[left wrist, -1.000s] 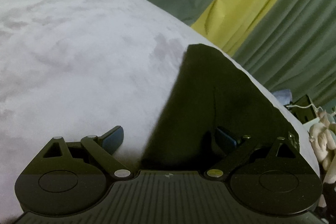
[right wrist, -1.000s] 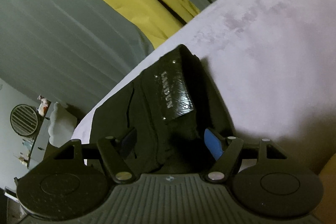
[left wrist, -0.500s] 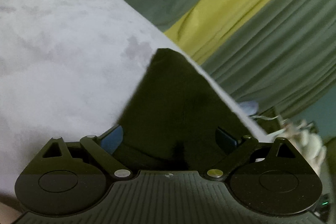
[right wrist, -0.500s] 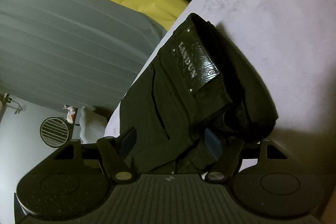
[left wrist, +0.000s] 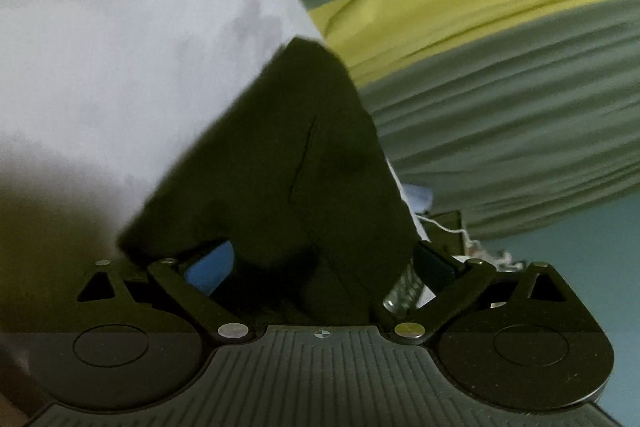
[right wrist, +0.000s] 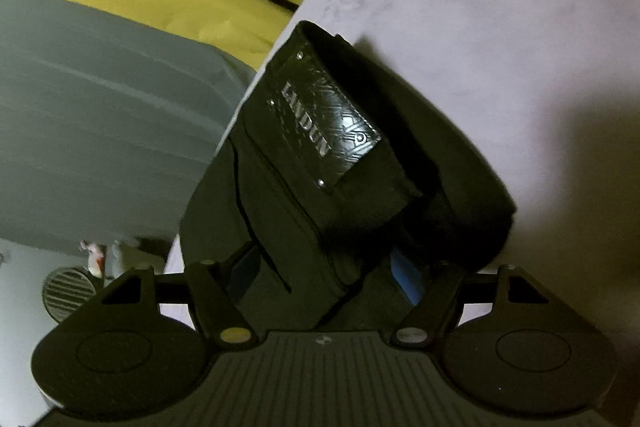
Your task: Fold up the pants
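**Black pants at the bed's edge, both grippers wide around them**

The black pants (left wrist: 280, 163) lie on the pale grey bedcover (left wrist: 112, 59), along its edge by the grey and yellow curtains (left wrist: 500, 99). Open cover stretches away on the other side. Their long axis runs away from both cameras, parallel to that edge. In the right wrist view the waistband's embossed patch (right wrist: 328, 131) faces up. The left gripper (left wrist: 324, 263) and right gripper (right wrist: 328, 267) both stand wide, cloth lying between the blue pads (right wrist: 406, 277); whether the pads press it cannot be told.
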`<action>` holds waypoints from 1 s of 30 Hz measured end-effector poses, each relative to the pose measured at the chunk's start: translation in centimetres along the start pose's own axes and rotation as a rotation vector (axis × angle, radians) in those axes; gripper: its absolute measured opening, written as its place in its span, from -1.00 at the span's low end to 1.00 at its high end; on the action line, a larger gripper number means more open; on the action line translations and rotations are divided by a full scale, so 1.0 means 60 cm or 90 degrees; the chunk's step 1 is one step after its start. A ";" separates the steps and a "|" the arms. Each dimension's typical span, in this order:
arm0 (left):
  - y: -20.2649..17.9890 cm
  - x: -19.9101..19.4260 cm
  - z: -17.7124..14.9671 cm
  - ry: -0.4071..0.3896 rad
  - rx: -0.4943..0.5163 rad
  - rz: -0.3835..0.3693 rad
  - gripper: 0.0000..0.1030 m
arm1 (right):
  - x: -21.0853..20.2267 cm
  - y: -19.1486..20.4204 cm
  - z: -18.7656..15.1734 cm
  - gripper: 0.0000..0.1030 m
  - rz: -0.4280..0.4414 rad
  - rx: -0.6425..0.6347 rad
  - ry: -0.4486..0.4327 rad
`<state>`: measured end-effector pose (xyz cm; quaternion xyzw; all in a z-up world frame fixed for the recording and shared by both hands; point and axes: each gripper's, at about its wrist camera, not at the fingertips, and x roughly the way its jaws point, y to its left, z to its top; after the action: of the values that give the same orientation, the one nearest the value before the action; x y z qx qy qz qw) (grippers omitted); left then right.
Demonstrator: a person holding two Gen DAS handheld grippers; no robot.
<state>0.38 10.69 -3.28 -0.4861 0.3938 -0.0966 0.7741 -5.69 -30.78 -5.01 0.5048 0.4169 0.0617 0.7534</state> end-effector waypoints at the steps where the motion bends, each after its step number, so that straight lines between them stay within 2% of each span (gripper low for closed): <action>1: 0.004 -0.001 -0.002 0.011 -0.009 -0.007 0.94 | -0.002 -0.002 0.003 0.42 0.005 0.000 -0.002; 2: 0.006 -0.001 -0.003 0.022 -0.016 -0.013 0.94 | -0.005 -0.003 0.003 0.35 0.009 -0.001 -0.005; 3: 0.006 -0.002 -0.003 0.031 -0.018 -0.017 0.94 | -0.007 -0.004 0.003 0.06 0.006 -0.007 -0.008; 5: 0.010 0.006 0.000 0.056 -0.027 -0.022 0.94 | -0.008 -0.011 0.004 -0.37 -0.016 -0.018 -0.010; 9: 0.018 0.028 0.006 0.064 -0.059 -0.007 0.94 | -0.006 -0.032 0.012 -0.42 0.002 0.036 -0.012; 11: 0.014 0.030 0.004 0.062 -0.053 -0.001 0.94 | -0.002 -0.017 0.008 -0.40 -0.032 0.027 -0.013; 12: 0.012 0.030 0.003 0.061 -0.052 0.001 0.94 | -0.001 -0.007 0.006 -0.32 -0.048 0.019 -0.016; 14: 0.003 0.015 0.003 0.040 -0.030 -0.033 0.93 | 0.002 0.006 -0.002 -0.16 -0.064 0.020 -0.022; 15: -0.001 0.007 0.003 0.022 -0.018 -0.050 0.94 | 0.001 0.012 -0.005 -0.16 -0.078 0.022 -0.029; 17: 0.001 0.000 0.004 0.010 -0.014 -0.051 0.94 | 0.004 0.022 -0.010 -0.12 -0.093 0.021 -0.038; 19: 0.013 0.011 0.006 0.026 -0.042 -0.021 0.94 | 0.013 0.022 -0.009 0.08 -0.084 0.017 -0.040; 21: 0.026 0.020 0.010 0.035 -0.083 -0.037 0.94 | 0.022 0.021 -0.007 0.45 -0.058 0.008 -0.041; 23: 0.035 0.022 0.014 0.036 -0.113 -0.050 0.94 | 0.025 0.024 -0.010 0.46 -0.048 -0.012 -0.047; 25: 0.043 0.023 0.013 0.035 -0.127 -0.061 0.94 | 0.024 0.028 -0.017 0.25 -0.052 -0.048 -0.057; 26: 0.045 0.021 0.012 0.035 -0.132 -0.070 0.94 | 0.022 0.028 -0.019 -0.13 -0.064 -0.068 -0.061; 27: 0.046 0.016 0.010 0.034 -0.134 -0.077 0.93 | 0.017 0.024 -0.019 -0.42 -0.068 -0.072 -0.061; 30: 0.044 0.000 0.008 0.011 -0.130 -0.109 0.87 | 0.003 0.004 -0.009 -0.44 -0.022 -0.033 -0.053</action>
<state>0.10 12.32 -5.37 -0.5931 0.3656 -0.1258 0.7062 -5.88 -30.16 -5.04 0.4800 0.3920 0.0386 0.7838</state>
